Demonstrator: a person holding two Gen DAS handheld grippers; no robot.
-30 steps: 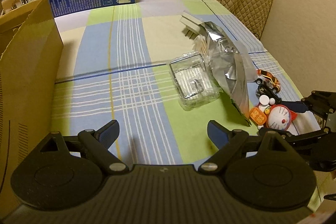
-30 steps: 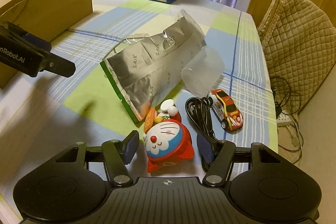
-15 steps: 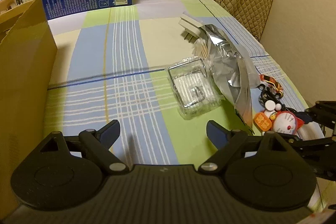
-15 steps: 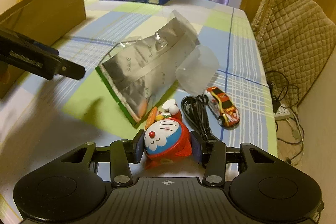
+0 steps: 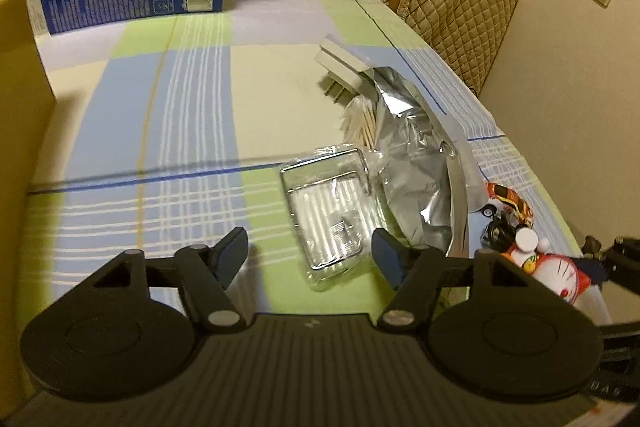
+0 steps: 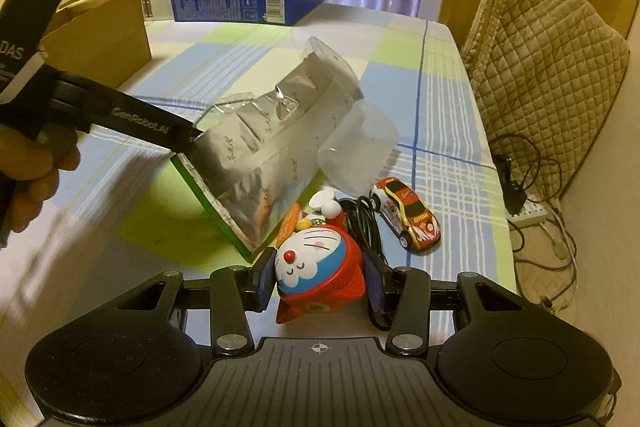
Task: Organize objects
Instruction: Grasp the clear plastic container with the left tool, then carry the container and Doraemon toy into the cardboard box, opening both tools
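My right gripper (image 6: pixel 318 279) is shut on a red and blue cat-face toy (image 6: pixel 318 267), its blue pads pressing both sides; the toy (image 5: pixel 560 277) also shows at the right edge of the left wrist view. A silver foil bag (image 6: pixel 272 147) lies just beyond it, with a frosted plastic cup (image 6: pixel 358 151), a black cable (image 6: pixel 362 223) and an orange toy car (image 6: pixel 408 215) to the right. My left gripper (image 5: pixel 310 259) stands open, low over the checked tablecloth, with a clear plastic box (image 5: pixel 332 219) lying between and just beyond its fingertips.
A brown cardboard box (image 5: pixel 20 115) stands at the left. A blue milk carton case (image 6: pixel 248 1) sits at the table's far end. A white plug block (image 5: pixel 344 67) and toothpicks (image 5: pixel 362 123) lie behind the bag. A quilted chair (image 6: pixel 544 67) stands right. A hand (image 6: pixel 32 171) holds the left gripper.
My right gripper closed on the cat-face toy and lifted it a little. My left gripper moved right and forward toward the clear box, staying open.
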